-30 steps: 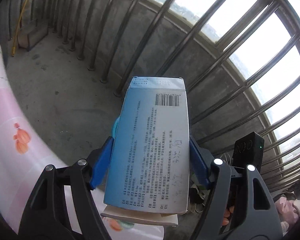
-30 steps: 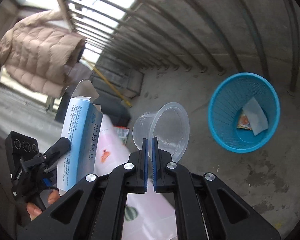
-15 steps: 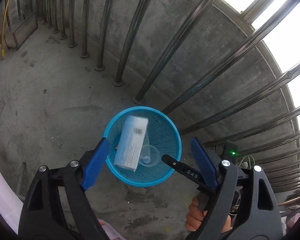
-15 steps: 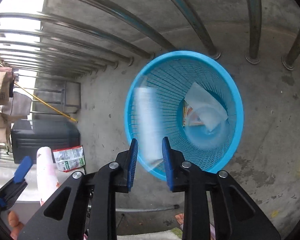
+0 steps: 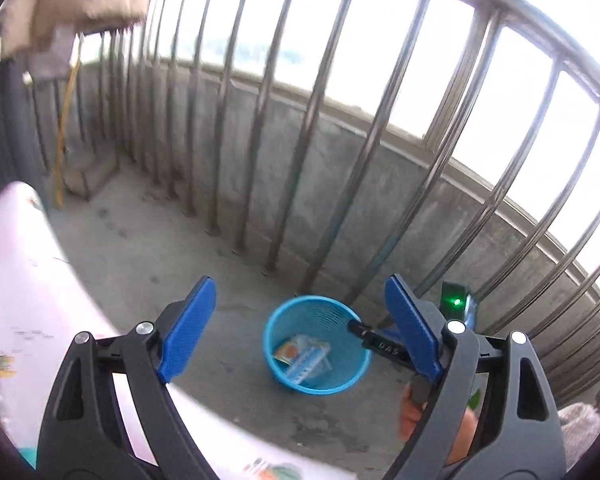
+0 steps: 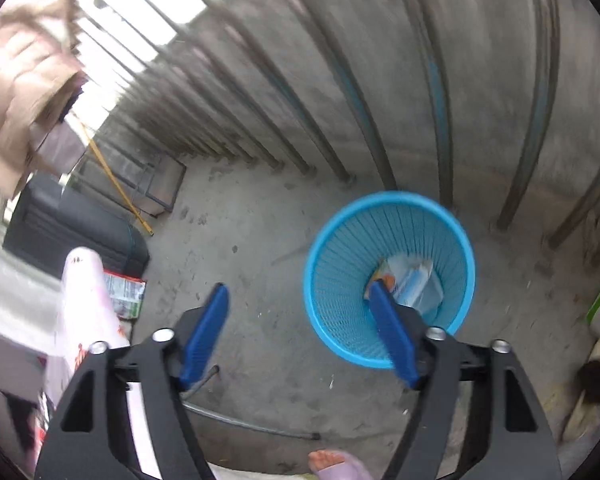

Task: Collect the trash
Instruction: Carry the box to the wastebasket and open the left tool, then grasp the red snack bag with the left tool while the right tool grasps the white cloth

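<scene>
Both grippers are empty now. The left gripper (image 5: pixel 300 328) has its blue jaws spread wide, and they have just been opening a little more; nothing is between them. The right gripper (image 6: pixel 304 336) has just been opening from almost shut to wide, and nothing is between its jaws either.

The trash already collected lies at the bottom of the blue basket (image 5: pixel 278 364), which stands on the concrete floor near the foot of the metal railing (image 5: pixel 308 152). Inside I can see the blue carton (image 6: pixel 414 284) and an orange wrapper (image 5: pixel 290 350) beside it; a clear cup may be there too, but blur makes this hard to tell.

I judge that this drop is finished and that the next move turns on what is still outside the basket. In the right wrist view one green and red packet (image 6: pixel 126 292) lies on the floor to the far left, just beside the pink table edge (image 6: pixel 84 304) and in front of a dark case (image 6: pixel 80 232). It is well apart from the basket. Its long side seems to run away from the camera, but the blur leaves this uncertain. Which hand is nearer to it cannot be told, because the left wrist view does not show the packet.
</scene>
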The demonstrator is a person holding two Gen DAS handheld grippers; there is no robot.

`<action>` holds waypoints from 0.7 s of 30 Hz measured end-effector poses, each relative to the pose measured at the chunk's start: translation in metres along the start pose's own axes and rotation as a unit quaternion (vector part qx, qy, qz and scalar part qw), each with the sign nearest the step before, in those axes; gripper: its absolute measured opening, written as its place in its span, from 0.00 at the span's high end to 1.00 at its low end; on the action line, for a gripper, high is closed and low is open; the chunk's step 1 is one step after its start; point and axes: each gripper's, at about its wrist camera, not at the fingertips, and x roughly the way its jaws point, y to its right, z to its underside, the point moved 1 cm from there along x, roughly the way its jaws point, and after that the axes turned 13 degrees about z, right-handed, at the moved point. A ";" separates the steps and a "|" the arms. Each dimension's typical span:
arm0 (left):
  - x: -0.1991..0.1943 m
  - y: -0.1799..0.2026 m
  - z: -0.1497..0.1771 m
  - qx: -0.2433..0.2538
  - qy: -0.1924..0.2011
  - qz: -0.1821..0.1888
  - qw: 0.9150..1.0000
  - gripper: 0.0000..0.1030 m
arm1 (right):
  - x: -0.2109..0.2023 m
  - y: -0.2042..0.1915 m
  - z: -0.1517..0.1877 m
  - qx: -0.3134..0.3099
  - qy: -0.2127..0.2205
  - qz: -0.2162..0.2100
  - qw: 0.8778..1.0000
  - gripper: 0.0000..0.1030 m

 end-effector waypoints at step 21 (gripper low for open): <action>-0.348 -0.113 0.259 -0.230 0.076 -0.264 0.934 0.43 | -0.159 -0.219 0.192 -0.370 -0.081 -0.229 0.897 0.06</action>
